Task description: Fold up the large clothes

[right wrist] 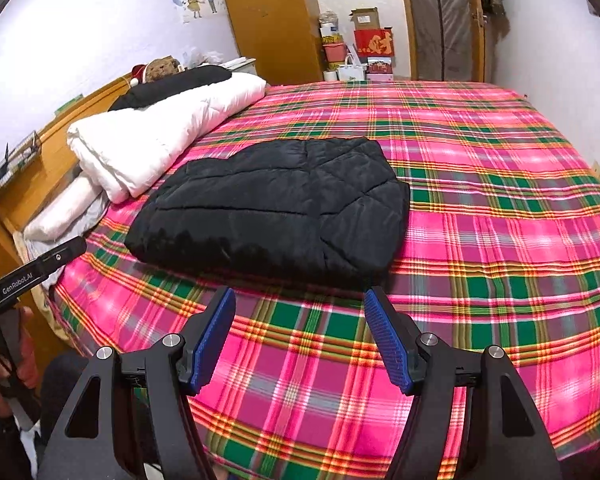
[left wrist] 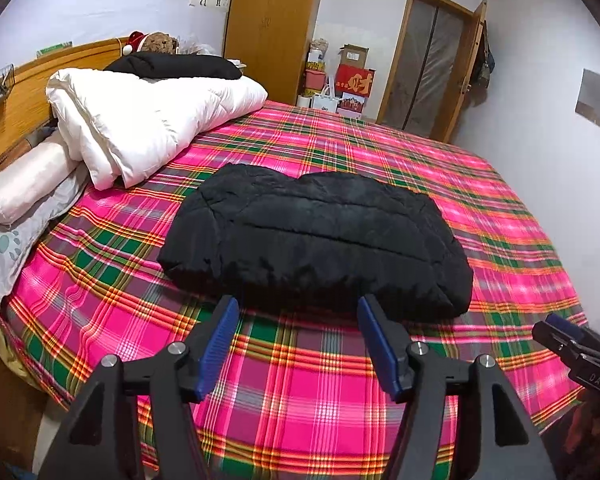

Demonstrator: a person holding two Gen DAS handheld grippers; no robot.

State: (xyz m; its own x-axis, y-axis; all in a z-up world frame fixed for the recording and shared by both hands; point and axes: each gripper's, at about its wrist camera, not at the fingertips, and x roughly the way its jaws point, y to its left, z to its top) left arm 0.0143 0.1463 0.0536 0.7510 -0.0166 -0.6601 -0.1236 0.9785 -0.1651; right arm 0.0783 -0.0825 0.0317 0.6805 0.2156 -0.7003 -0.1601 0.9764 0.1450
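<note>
A black quilted jacket (left wrist: 316, 240) lies folded into a thick rectangle on the pink plaid bed sheet (left wrist: 300, 380); the right wrist view shows the jacket (right wrist: 276, 208) too. My left gripper (left wrist: 298, 306) hovers just short of its near edge, open, blue pads apart with only sheet between them. My right gripper (right wrist: 300, 298) hangs near the jacket's near right corner, open and holding nothing. In the left wrist view the right gripper's tip (left wrist: 568, 336) shows at the right edge. The left gripper's finger (right wrist: 40, 264) and the hand holding it show at the left of the right wrist view.
A rolled white duvet (left wrist: 148, 120) with a second black garment (left wrist: 176, 66) on top lies by the wooden headboard (left wrist: 20, 104), with pillows (left wrist: 24, 188) beside it. A wardrobe (left wrist: 272, 20), stacked boxes (left wrist: 352, 80) and a door (left wrist: 432, 64) stand beyond the bed.
</note>
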